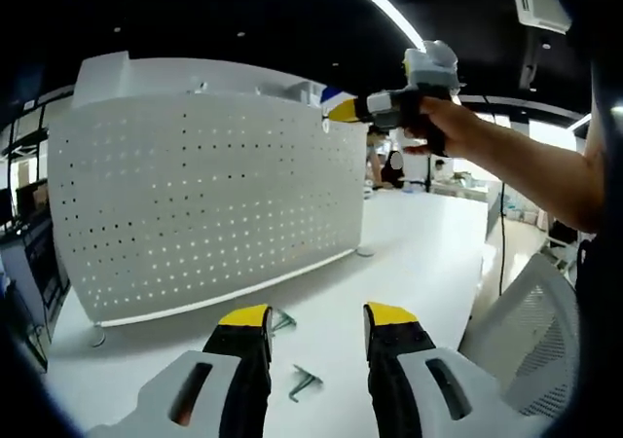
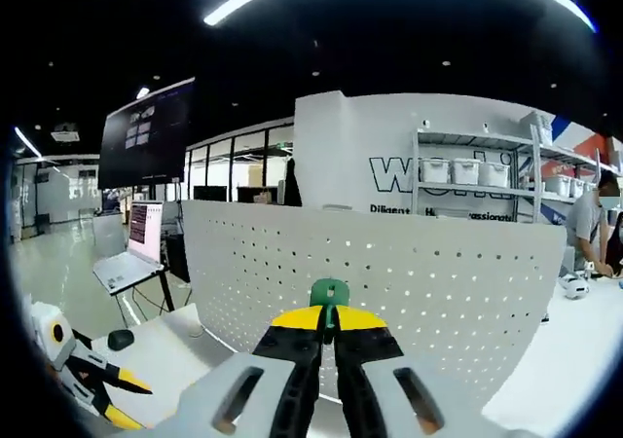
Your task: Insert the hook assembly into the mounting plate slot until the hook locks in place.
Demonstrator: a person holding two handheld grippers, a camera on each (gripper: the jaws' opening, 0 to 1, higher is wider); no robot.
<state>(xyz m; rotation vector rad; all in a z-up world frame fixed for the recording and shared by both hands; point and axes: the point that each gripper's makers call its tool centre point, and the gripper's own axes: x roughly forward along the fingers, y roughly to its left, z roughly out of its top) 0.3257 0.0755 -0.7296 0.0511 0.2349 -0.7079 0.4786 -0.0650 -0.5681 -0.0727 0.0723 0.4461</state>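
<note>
Left gripper (image 1: 317, 321), bottom centre of left gripper view: jaws apart, nothing between them. Two spare hooks (image 1: 304, 382) on the table (image 1: 419, 253), one between the jaws, one just beside the left jaw tip. Right gripper (image 2: 328, 319), bottom centre of right gripper view: clamped on a green hook (image 2: 329, 293), raised before the pegboard (image 2: 438, 282) at mid-frame. Shelving (image 2: 487, 180) behind, upper right.

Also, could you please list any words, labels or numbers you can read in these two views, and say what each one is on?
"Wo": large dark letters on the white wall behind the shelving, which cuts off the rest.
Smaller line beneath it on that wall: starts "Diligent", the rest too blurred to read.
Laptop screen and hanging dark monitor: content too small to read.
Left gripper view: no readable text.
</note>
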